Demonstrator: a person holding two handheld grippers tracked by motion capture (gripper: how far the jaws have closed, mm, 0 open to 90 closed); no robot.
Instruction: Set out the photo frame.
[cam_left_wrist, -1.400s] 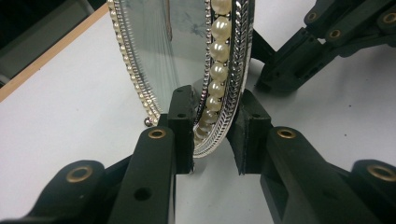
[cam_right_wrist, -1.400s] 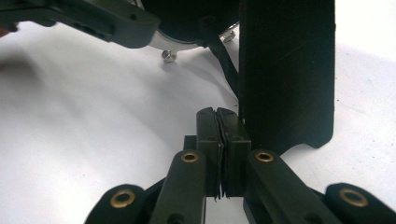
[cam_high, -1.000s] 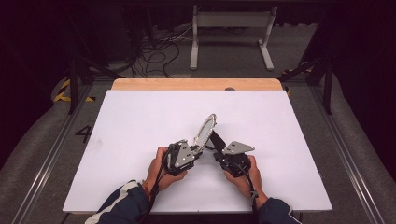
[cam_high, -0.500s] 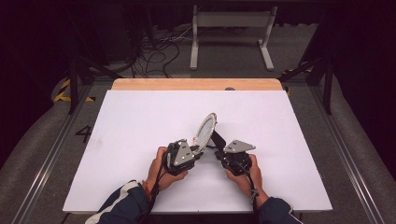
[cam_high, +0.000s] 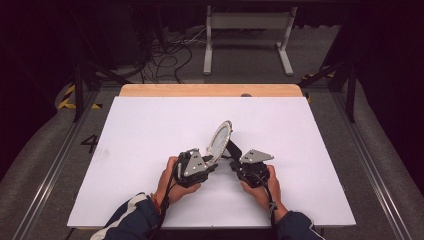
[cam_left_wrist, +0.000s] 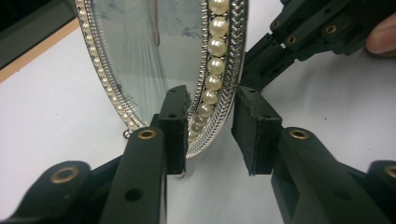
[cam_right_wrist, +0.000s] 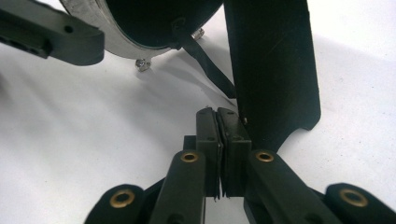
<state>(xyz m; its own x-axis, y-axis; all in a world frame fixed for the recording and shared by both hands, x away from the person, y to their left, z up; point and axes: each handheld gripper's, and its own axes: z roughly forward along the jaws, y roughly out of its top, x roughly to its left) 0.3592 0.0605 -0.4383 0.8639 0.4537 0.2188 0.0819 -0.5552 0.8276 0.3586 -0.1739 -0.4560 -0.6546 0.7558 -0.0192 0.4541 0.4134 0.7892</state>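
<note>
An oval mirror with a pearl and silver rim stands tilted on the white table, propped by a black easel leg behind it. My left gripper straddles the rim's lower edge. Its jaws have just been opening: in the left gripper view one pad lies against the glass side and the other stands clear of the rim. My right gripper is behind the mirror. Its jaws are shut together just beside the easel leg's lower edge, with nothing visible between them.
The white tabletop stretches wide around both hands, with a wooden strip along the far edge. Beyond it are cables and a metal stand on the floor. Rails run along both sides of the table.
</note>
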